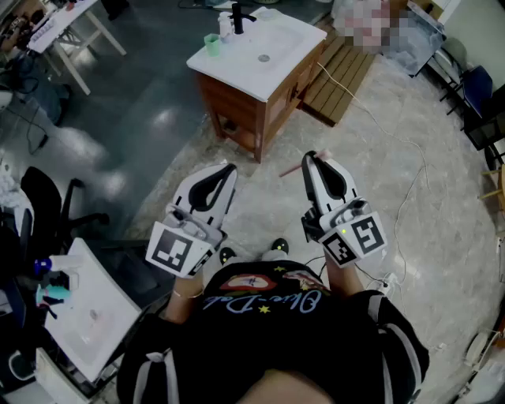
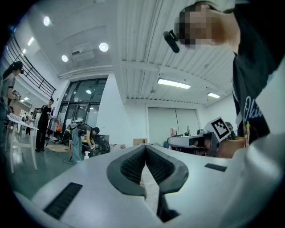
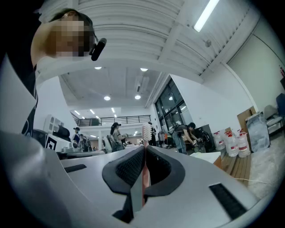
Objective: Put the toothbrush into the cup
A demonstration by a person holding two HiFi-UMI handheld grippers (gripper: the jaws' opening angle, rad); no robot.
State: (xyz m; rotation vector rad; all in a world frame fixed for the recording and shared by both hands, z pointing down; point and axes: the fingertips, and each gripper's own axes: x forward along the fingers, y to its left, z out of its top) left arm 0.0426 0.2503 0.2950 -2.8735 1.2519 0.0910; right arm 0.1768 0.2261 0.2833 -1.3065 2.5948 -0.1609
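A pink toothbrush (image 3: 143, 176) with a white bristle head (image 3: 145, 132) is clamped upright between the jaws of my right gripper (image 3: 144, 148). In the head view its pink handle (image 1: 289, 170) sticks out to the left of the right gripper (image 1: 309, 156). My left gripper (image 1: 229, 167) is shut with nothing in it; its pads meet at the tip (image 2: 145, 147). Both grippers are held near the person's waist and point up and away. The green cup (image 1: 211, 43) stands on the far left corner of the white sink top (image 1: 276, 55), well beyond both grippers.
The sink sits on a wooden cabinet (image 1: 260, 110) with a black tap (image 1: 237, 17). A wooden pallet (image 1: 343, 71) lies to its right. A white cable (image 1: 410, 189) runs across the floor. A black chair (image 1: 47, 197) and a white panel (image 1: 91, 308) are at the left.
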